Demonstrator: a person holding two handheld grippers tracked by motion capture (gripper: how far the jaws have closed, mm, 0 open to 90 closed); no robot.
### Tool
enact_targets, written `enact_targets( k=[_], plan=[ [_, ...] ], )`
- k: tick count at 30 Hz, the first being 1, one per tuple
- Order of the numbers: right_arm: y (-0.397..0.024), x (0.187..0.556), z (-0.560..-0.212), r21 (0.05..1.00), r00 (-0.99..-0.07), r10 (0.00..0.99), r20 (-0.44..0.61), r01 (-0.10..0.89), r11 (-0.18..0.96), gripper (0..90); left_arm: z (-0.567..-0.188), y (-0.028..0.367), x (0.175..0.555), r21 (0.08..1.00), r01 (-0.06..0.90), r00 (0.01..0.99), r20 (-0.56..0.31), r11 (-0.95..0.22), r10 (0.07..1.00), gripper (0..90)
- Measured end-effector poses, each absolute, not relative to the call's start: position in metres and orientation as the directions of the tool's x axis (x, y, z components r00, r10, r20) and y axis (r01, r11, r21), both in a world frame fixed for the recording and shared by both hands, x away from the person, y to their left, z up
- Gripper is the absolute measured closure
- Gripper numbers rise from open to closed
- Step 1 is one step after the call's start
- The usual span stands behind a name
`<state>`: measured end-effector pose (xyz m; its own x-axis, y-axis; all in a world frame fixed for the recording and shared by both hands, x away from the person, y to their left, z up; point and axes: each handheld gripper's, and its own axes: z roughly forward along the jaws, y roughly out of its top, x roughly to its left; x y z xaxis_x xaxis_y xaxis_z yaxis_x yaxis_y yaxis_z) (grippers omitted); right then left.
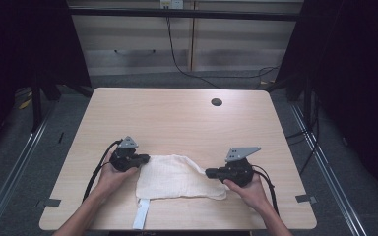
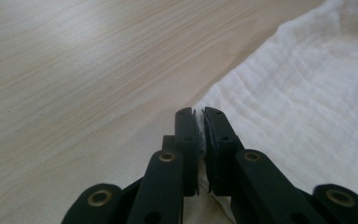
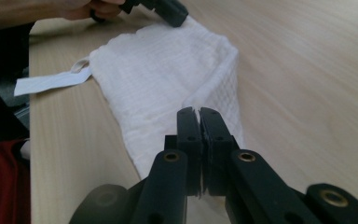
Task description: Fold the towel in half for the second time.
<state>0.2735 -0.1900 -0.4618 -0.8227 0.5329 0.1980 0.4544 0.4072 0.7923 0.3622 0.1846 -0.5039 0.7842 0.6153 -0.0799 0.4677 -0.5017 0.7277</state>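
Observation:
A white cloth (image 1: 177, 177) lies flat near the front edge of the wooden table (image 1: 177, 118), with a white strap (image 1: 141, 214) trailing from its front left corner. My left gripper (image 1: 146, 158) is shut on the cloth's far left corner; in the left gripper view the cloth (image 2: 303, 107) runs into my closed jaws (image 2: 199, 112). At the cloth's right side my right gripper (image 1: 209, 172) is shut on a raised fold of it. The right gripper view shows the cloth (image 3: 163, 70) pinched at my jaw tips (image 3: 199, 111), the strap (image 3: 51, 81) and the left gripper (image 3: 168, 11) beyond.
A round cable hole (image 1: 216, 102) sits near the table's far edge. Pale cabinets (image 1: 177, 39) with a hanging black cable (image 1: 177, 54) stand behind the table. Bare tabletop stretches beyond the cloth. Tape marks (image 1: 305, 198) lie on the front corners.

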Motion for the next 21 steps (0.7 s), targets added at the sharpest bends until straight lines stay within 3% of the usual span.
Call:
enact_targets(
  k=[13,16,21],
  plan=[
    [-0.179,0.248,-0.487,0.711,-0.848,0.471,0.241,0.485,0.509,87.3,-0.504,0.183,0.362,0.724,0.488,0.764,-0.084,-0.488,0.639,84.9],
    [-0.175,0.246,-0.494,0.665,-0.863,0.451,0.227,0.476,0.576,87.2,-0.503,0.183,0.363,0.722,0.486,0.767,-0.081,-0.493,0.636,84.9],
    [-0.175,0.251,-0.497,0.655,-0.847,0.464,0.260,0.508,0.559,87.5,-0.500,0.182,0.363,0.734,0.486,0.763,-0.092,-0.475,0.640,84.8]
  ],
)
